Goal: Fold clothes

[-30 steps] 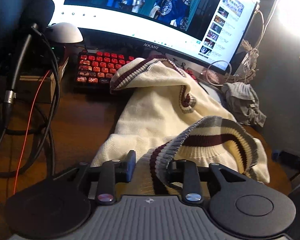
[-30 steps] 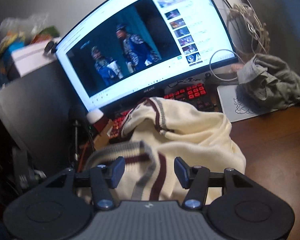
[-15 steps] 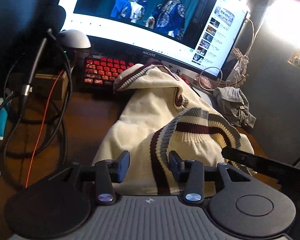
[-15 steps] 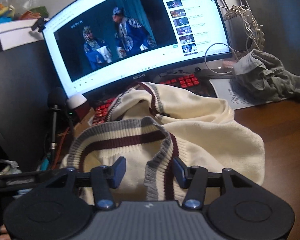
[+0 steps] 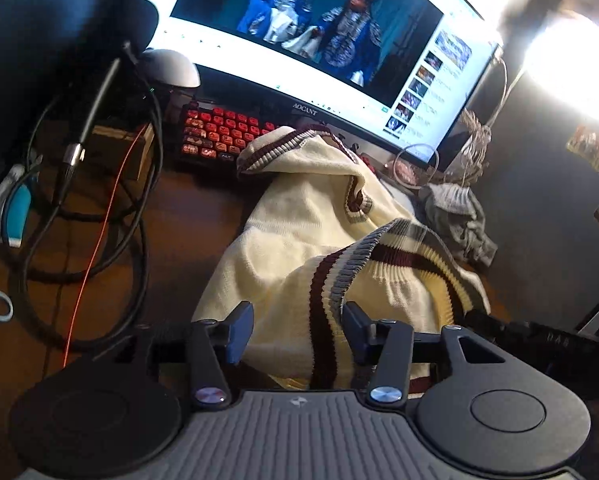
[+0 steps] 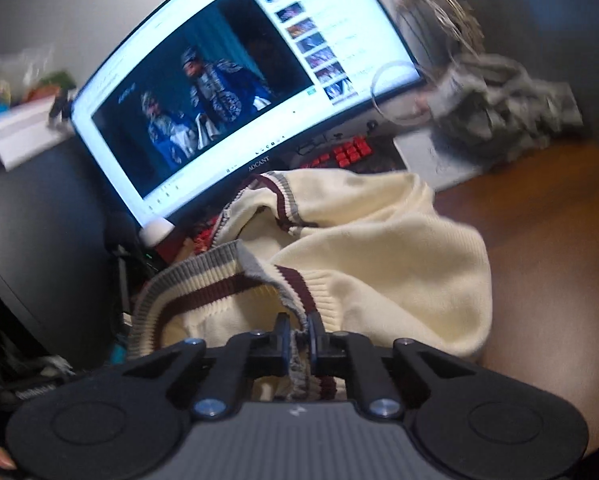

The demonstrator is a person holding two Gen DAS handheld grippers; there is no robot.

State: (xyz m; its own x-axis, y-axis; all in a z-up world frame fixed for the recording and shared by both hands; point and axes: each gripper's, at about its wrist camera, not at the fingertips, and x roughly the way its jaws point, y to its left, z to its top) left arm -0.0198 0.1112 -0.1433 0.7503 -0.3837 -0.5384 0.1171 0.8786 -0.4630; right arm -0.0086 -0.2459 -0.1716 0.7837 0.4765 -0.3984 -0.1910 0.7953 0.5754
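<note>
Low in the middle of the right wrist view, the right gripper [image 6: 298,330] has its jaws closing, and the pads already pinch the striped hem [image 6: 295,356] of the cream sweater [image 6: 379,248]. The hem has grey, cream and dark red bands. The sweater lies in a bumpy heap on the brown desk [image 6: 539,220], filling the middle of the frame.

Low in the middle of the left wrist view, the left gripper [image 5: 298,330] has its jaws opening. A strip of the striped hem [image 5: 323,320] runs between the two fingers, but the pads do not press on it. The sweater [image 5: 299,220] stretches from the fingers up toward the middle of the frame.

Behind the sweater, a red keyboard [image 5: 219,132] glows at the upper middle left. A big monitor [image 5: 319,40] shines across the top with a video on it. A crumpled grey cloth [image 5: 459,220] sits at the middle right, just beside the sweater. Black cables [image 5: 139,200] loop on the left side of the desk [image 5: 187,208]. A bright lamp [image 5: 571,68] glares at the upper right.
</note>
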